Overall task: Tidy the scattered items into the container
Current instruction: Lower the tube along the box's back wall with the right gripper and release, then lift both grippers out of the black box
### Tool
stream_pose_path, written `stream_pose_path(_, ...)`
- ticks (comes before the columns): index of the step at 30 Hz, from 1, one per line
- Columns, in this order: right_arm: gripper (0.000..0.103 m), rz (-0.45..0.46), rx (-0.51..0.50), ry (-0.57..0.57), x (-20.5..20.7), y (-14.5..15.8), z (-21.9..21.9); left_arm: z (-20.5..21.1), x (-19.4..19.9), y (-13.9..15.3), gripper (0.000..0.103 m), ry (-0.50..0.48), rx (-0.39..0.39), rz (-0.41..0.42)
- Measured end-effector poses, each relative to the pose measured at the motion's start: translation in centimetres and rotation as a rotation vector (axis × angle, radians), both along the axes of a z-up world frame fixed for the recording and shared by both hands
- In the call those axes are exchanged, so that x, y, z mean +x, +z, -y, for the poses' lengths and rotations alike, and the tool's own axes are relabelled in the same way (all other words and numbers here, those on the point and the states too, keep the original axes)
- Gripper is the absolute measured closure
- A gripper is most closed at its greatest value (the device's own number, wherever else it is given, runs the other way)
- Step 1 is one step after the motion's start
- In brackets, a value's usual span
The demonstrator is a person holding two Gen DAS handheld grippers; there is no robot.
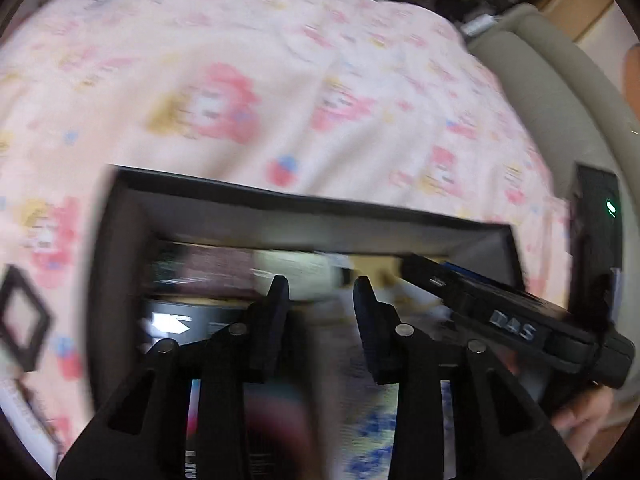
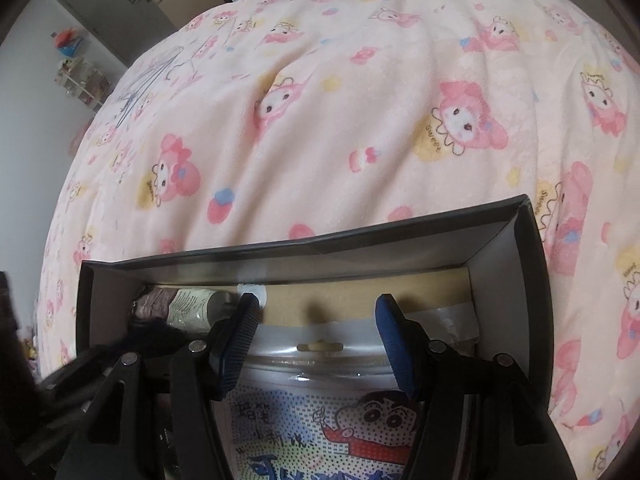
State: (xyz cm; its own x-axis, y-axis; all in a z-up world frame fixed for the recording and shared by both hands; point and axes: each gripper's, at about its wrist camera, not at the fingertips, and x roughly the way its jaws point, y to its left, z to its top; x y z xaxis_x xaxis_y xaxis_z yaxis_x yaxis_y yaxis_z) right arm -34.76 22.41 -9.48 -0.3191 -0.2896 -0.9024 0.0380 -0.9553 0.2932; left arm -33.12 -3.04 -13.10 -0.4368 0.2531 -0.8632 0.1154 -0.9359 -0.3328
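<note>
Both grippers hover over the black box [image 2: 304,256] on the pink cartoon blanket [image 2: 360,100].

Right gripper [image 2: 316,320]: jaws wide apart, blue pads [image 2: 236,344] gripping nothing. The cartoon-print pouch [image 2: 320,412] lies flat in the box directly under and between the fingers, hang-hole end toward the box's far wall, long axis running along the gripper's line of sight. It looks already dropped in, so my read is release done, not a grasp.

Left gripper [image 1: 320,292]: jaws part open, nothing between them that I can make out; frame is motion-blurred.

Also in the box, at its far-left corner: a labelled tube or bottle [image 2: 192,308] on its side, long axis along the far wall.

View differences: the left view shows the right gripper's body [image 1: 520,328] reaching into the box from the right, plus a black diamond-shaped frame [image 1: 22,316] on the blanket left of the box, outside it. Possibly a leftover item; left gripper is nearer. The right view is sharp and shows the pouch print; the left doesn't.
</note>
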Motion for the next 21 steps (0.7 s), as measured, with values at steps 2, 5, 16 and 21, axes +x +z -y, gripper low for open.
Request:
stream_pose_path(2, 0.046, 0.015, 0.015, 0.034, 0.1, -0.3, 0.7, 1.0, -0.4, -0.7, 0.071, 0.032, -0.011, 0.029)
stream_pose_path(5, 0.046, 0.048, 0.025, 0.098, 0.4, -1.2, 2.0, 1.3, -0.4, -0.9, 0.070, 0.034, -0.008, 0.025)
stream_pose_path(16, 0.046, 0.078, 0.030, 0.089, 1.1, -1.2, 1.5, 0.0, 0.0, -1.8, 0.069, -0.040, -0.016, 0.090)
stream_pose_path(21, 0.045, 0.072, 0.074, 0.113, 2.0, -1.8, 1.5, 0.1, 0.5, -1.7, 0.069, -0.022, -0.013, 0.104)
